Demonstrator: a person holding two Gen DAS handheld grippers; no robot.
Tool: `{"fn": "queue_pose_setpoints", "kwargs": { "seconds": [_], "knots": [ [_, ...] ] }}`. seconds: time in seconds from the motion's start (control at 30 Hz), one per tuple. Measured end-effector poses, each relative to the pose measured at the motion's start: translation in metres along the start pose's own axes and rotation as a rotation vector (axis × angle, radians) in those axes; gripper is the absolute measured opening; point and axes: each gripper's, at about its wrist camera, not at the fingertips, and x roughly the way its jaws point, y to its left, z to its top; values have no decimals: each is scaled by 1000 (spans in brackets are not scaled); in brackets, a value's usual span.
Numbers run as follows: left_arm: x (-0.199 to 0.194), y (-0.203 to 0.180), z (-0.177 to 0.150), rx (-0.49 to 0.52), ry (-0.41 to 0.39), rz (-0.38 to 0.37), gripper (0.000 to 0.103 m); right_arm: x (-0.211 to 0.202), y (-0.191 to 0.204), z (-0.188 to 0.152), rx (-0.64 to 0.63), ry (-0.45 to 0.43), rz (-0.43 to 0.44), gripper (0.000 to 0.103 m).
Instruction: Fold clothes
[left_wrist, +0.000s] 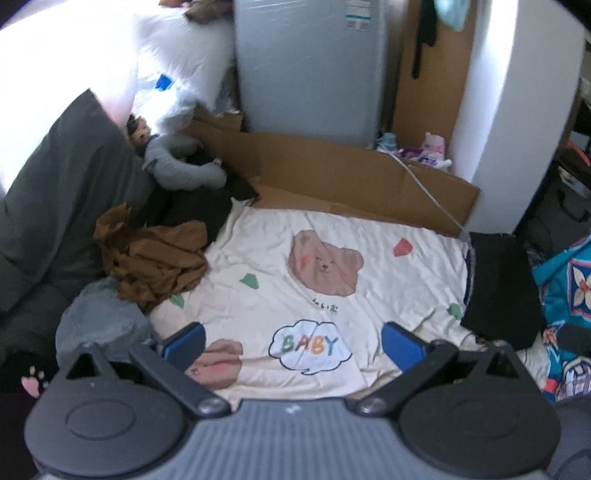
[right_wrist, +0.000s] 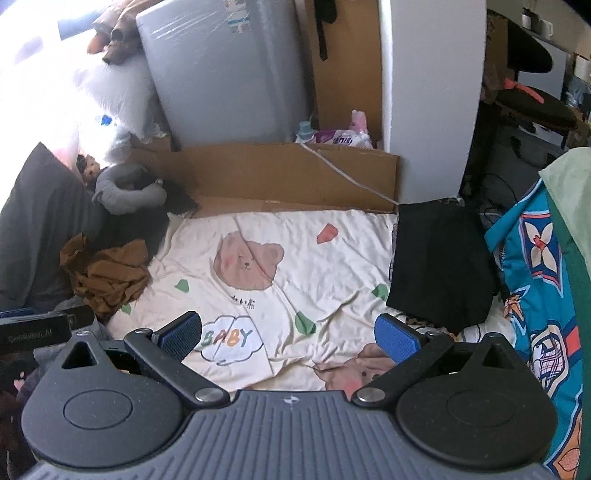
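A crumpled brown garment (left_wrist: 151, 262) lies at the left edge of a cream bear-print sheet (left_wrist: 406, 280), with a grey-blue garment (left_wrist: 99, 321) just in front of it. A folded black garment (left_wrist: 502, 288) lies at the sheet's right edge. My left gripper (left_wrist: 293, 345) is open and empty above the sheet's near side. In the right wrist view the brown garment (right_wrist: 107, 277) is at left and the black garment (right_wrist: 439, 262) at right on the sheet (right_wrist: 332, 273). My right gripper (right_wrist: 288, 338) is open and empty above the sheet.
Flattened cardboard (left_wrist: 332, 173) lies behind the sheet against a grey appliance (left_wrist: 310, 66) and a white pillar (right_wrist: 432, 96). A dark grey cushion (left_wrist: 62, 192) and a grey neck pillow (left_wrist: 181, 166) sit at left. A teal patterned fabric (right_wrist: 543, 295) is at right.
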Motion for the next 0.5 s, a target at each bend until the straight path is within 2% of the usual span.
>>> {"fn": "queue_pose_setpoints", "kwargs": {
  "seconds": [0.33, 0.5],
  "knots": [
    [5, 6, 0, -14, -12, 19, 103, 20, 0, 7, -28, 105, 17, 102],
    [11, 4, 2, 7, -3, 16, 103, 22, 2, 8, -34, 104, 0, 102]
  ]
}}
